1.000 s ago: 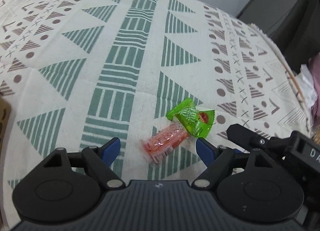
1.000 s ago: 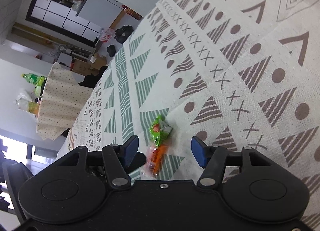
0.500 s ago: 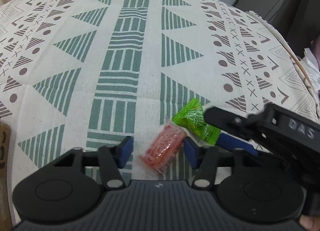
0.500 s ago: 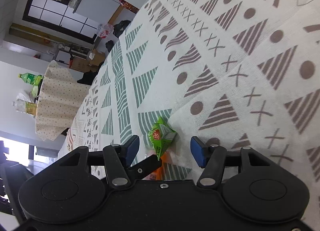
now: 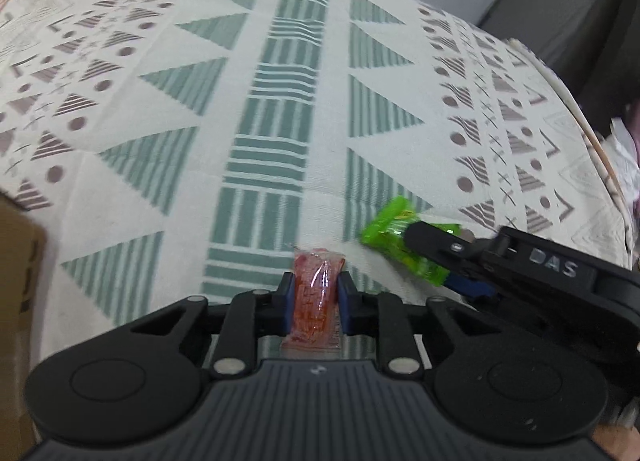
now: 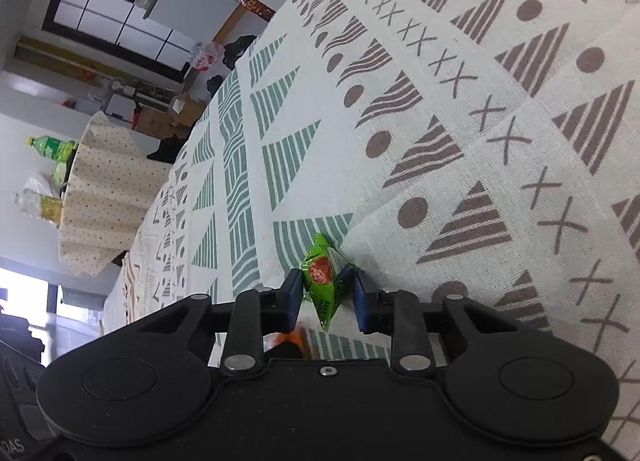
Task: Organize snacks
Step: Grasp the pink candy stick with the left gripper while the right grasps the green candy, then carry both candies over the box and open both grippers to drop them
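Left tongs (image 5: 316, 303) clamped on the orange snack packet (image 5: 317, 301), blue pads pressing its two long sides, packet lying lengthwise between them and poking out past the tips. Right tongs (image 6: 327, 297) likewise closed on the green snack packet (image 6: 324, 285), gripped across its puffed middle, red round print facing the camera, crimped ends sticking out above and below the pads. Both packets low over the patterned cloth (image 5: 280, 121) of the bench, near its close edge; whether lifted clear or resting on the fabric cannot be told. Seen from the left wrist, the green packet (image 5: 400, 241) just to the right of the orange one, near but not touching, with the black finger of the right tongs (image 5: 452, 261) laid across it. Gripped across the narrow width probably because soft wrappers crumple and slip when taken by a flat face; a squeeze on the sides gives the pads something firm to bite. One packet per tongs, presumably so both can be carried off in a single trip. Corner of a brown cardboard box (image 5: 16, 261) at the far left, perhaps the place for sorted snacks, though not certain from here. Step in hand, as a judgement: both grasps just made, lifting next. Risk: crinkly film sliding out of the pads.
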Available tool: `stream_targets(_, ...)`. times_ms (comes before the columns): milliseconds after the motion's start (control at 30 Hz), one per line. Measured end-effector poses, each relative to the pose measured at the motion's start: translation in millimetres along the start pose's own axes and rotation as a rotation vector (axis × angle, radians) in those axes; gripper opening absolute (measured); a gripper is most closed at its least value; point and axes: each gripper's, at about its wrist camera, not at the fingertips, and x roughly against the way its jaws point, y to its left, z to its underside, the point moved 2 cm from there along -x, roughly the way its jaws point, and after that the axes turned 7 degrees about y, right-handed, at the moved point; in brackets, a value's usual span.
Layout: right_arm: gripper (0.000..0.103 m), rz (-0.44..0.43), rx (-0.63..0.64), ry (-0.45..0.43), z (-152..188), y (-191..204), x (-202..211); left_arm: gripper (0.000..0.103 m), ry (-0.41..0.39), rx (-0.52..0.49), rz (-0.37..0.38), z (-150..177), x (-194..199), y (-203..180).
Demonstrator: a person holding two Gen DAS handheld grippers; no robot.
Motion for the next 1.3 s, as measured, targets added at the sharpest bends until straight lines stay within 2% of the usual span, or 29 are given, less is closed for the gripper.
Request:
stream_targets(667,0.025,-0.133,0.125,-0.054,20,56,46,0.020,-0.181,0.102,-0.062,18,97,27)
stream_targets(1100,0.025,-0.197,0.243,-0.066,57,109,58,0.021,-0.275,0.205,-0.092,48,168,84)
stream_targets(1300,0.025,-0.205,0.302,-0.039,83,135,52,0.020,-0.325,0.232,-0.084,61,205,112)
